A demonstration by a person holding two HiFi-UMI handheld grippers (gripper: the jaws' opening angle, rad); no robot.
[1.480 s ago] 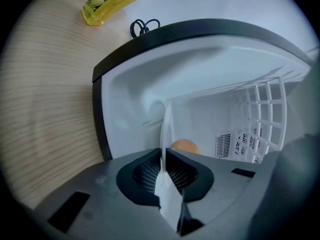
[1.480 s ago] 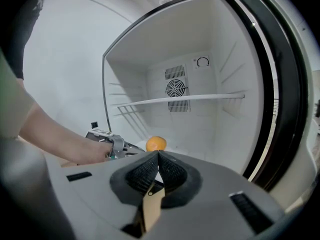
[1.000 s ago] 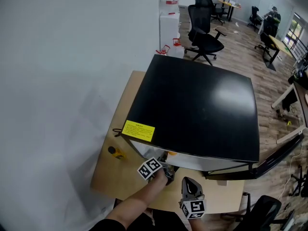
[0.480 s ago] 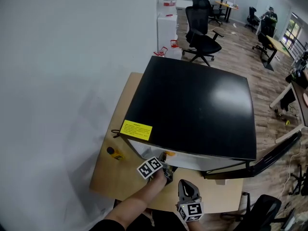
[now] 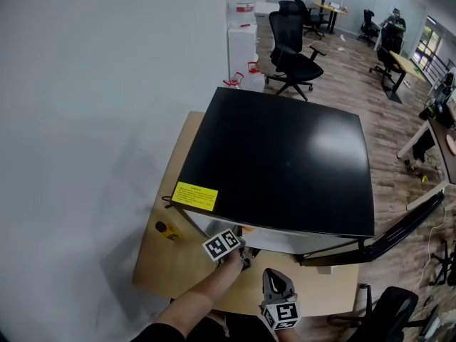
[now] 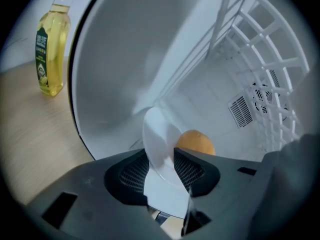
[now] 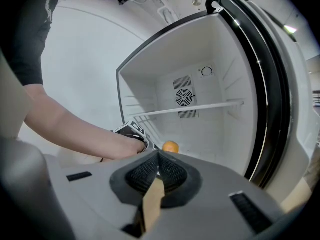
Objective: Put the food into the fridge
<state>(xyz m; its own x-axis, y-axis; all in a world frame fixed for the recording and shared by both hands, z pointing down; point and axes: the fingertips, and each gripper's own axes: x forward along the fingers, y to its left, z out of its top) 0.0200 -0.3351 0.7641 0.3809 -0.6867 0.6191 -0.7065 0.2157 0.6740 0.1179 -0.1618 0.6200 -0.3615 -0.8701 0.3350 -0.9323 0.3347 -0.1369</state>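
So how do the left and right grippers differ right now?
The left gripper reaches inside the fridge; the right gripper sits outside its opening. The left gripper's jaws have just been opening, with a white plate between them; the right gripper's are together, empty. Both point into the open fridge.

A plain white wall (image 5: pixel 85 120) fills the left side, and a light wooden table (image 5: pixel 160 266) stands against it. The floor (image 5: pixel 356 84) is grey-brown wood planking. Farther along the wall, a black office chair (image 5: pixel 293 45) on castors stands near stacked white units (image 5: pixel 242 38). Deeper in the open office are wooden desks (image 5: pixel 399 59) with more dark chairs, and a bright window (image 5: pixel 432 45) at the far right. Another black chair (image 5: pixel 388 315) sits at the lower right.
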